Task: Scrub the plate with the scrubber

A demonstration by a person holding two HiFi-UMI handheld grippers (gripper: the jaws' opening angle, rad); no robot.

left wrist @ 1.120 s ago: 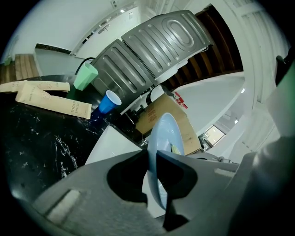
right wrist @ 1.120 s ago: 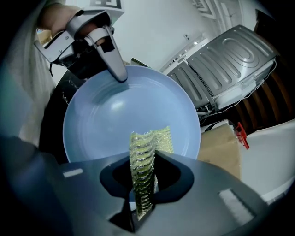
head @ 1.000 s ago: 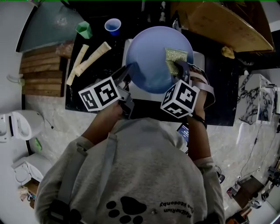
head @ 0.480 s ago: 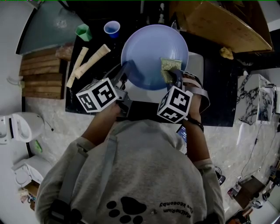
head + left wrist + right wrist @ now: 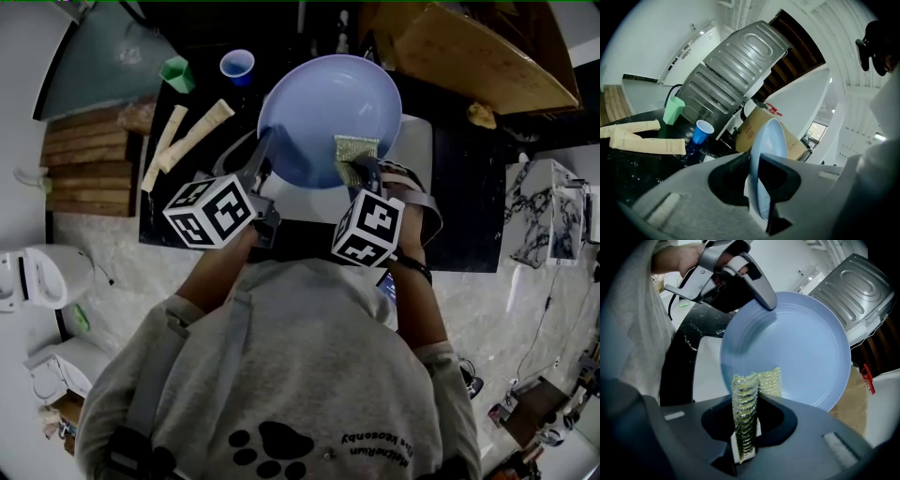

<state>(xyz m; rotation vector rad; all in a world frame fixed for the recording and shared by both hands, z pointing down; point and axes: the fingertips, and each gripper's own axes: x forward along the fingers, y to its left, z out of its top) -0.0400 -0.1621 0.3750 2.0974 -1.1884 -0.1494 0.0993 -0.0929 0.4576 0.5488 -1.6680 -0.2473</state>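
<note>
The left gripper (image 5: 266, 155) has its fingers (image 5: 780, 171) closed narrowly on the near-left rim of the blue plate (image 5: 328, 103), holding it tilted up above the dark desk (image 5: 469, 206). The right gripper (image 5: 359, 171) pinches the yellow-green scrubber (image 5: 356, 147) tight and presses it against the plate's inner face, low on the right.

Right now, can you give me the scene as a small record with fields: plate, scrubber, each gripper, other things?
plate: light blue, tilted, held by its rim
scrubber: yellow-green mesh, its end against the plate's face near the lower rim
left gripper: shut on the plate's rim
right gripper: shut on the scrubber
other things: blue cup and green cup on the dark table
</note>
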